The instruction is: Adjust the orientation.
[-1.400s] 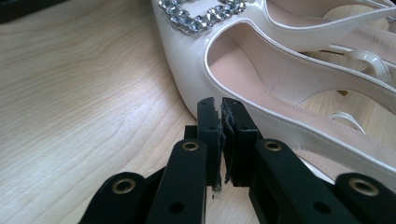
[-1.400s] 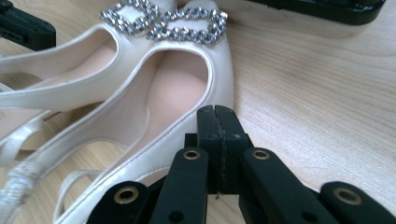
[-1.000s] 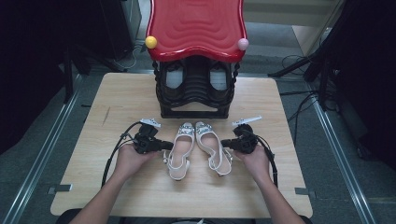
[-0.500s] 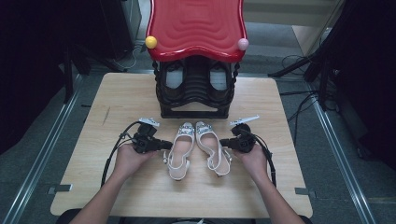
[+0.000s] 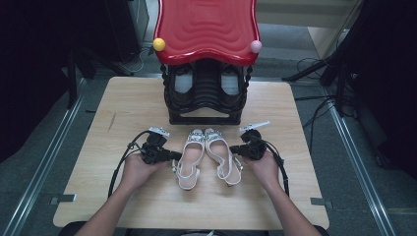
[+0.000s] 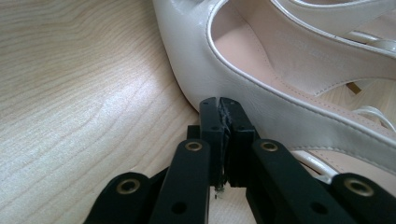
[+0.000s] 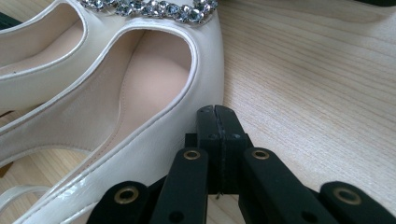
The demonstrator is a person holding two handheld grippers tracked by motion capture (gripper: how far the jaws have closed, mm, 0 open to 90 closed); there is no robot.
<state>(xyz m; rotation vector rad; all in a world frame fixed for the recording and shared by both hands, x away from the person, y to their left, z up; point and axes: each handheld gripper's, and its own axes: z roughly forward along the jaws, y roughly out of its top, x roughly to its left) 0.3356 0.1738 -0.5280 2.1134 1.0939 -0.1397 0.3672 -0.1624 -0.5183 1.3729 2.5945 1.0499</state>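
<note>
A pair of cream slingback shoes lies side by side on the wooden table (image 5: pixel 123 108), toes with rhinestone trim pointing away. My left gripper (image 5: pixel 174 156) rests against the outer side of the left shoe (image 5: pixel 189 157). Its jaws have just been closing and now stand shut, with nothing between them, tips (image 6: pixel 220 105) touching the left shoe's wall (image 6: pixel 261 60). My right gripper (image 5: pixel 233 149) sits at the outer side of the right shoe (image 5: pixel 223 157). It is shut too and holds nothing, its tips (image 7: pixel 215 114) against the right shoe's rim (image 7: pixel 154 79).
A black shoe rack (image 5: pixel 206 98) with a red wavy top (image 5: pixel 206 27) stands at the table's far edge, dark shoes on its shelves. A yellow ball (image 5: pixel 159 44) and a pink ball (image 5: pixel 255 46) sit at its front corners. Cables trail from both grippers.
</note>
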